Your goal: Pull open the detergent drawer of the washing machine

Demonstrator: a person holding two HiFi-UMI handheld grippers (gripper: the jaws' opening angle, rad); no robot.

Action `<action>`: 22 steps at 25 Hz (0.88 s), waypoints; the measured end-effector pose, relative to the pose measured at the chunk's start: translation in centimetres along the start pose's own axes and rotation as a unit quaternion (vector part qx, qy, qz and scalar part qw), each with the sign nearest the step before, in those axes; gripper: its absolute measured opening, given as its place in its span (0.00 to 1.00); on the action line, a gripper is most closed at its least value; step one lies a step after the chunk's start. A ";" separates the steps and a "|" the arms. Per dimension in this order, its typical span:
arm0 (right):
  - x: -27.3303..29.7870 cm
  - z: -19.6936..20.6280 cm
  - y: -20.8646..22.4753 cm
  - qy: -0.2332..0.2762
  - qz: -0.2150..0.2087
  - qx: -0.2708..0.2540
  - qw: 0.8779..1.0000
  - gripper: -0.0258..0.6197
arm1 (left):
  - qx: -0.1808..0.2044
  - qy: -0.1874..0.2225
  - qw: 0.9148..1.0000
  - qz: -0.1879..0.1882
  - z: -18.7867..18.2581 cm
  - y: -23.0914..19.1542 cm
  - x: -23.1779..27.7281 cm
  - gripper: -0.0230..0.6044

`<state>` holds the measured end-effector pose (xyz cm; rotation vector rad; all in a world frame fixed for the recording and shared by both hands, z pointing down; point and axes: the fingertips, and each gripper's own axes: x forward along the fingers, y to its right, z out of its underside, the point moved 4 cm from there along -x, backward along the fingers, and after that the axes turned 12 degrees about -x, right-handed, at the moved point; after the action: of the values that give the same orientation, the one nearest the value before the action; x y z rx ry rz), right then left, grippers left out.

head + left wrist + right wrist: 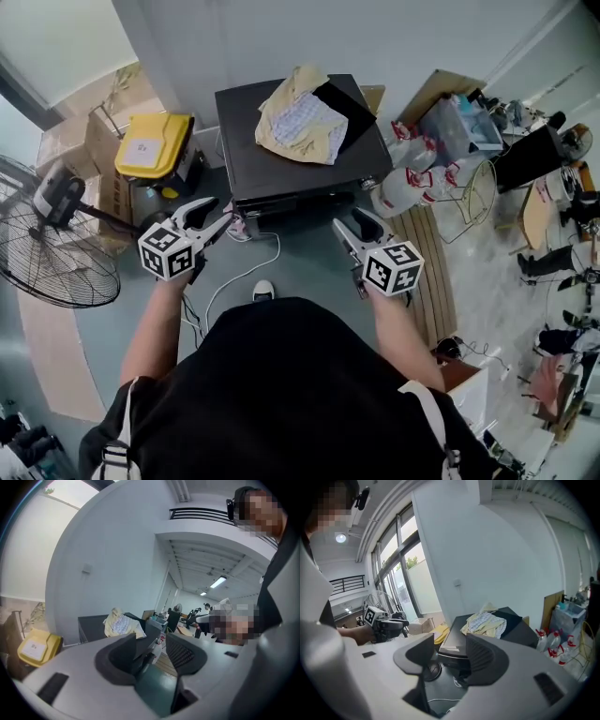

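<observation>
While both grippers are hovering just short of the washing machine, neither is gripping anything.
The left gripper [217,219] and right gripper [353,225] are holding their jaws wide and empty, pointing at the near front of the dark washing machine [281,173]. A crumpled yellow cloth [300,122] is lying on top; the detergent drawer cannot be made out.

Crumpled pale cloths [298,120] are heaped beside a black cloth [350,106]. A yellow bin [153,143] and a fan [54,246] are seen at the left, white jugs [412,171] at the right.
</observation>
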<state>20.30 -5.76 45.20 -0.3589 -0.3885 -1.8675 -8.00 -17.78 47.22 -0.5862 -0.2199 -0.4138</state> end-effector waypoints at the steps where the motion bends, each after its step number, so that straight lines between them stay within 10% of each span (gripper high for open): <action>1: 0.2 -0.2 0.0 0.000 0.001 0.000 1.000 0.38 | 0.001 0.001 1.000 0.000 -0.3 -0.5 0.0 0.36; 22: 4.7 -1.4 -0.2 -0.011 0.023 0.002 1.000 0.37 | 0.013 -0.014 1.000 0.014 -2.0 -4.8 0.9 0.36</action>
<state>18.52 -10.27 45.88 -0.3823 -0.3966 -1.8187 -9.13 -22.83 48.24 -0.5696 -0.2429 -0.3751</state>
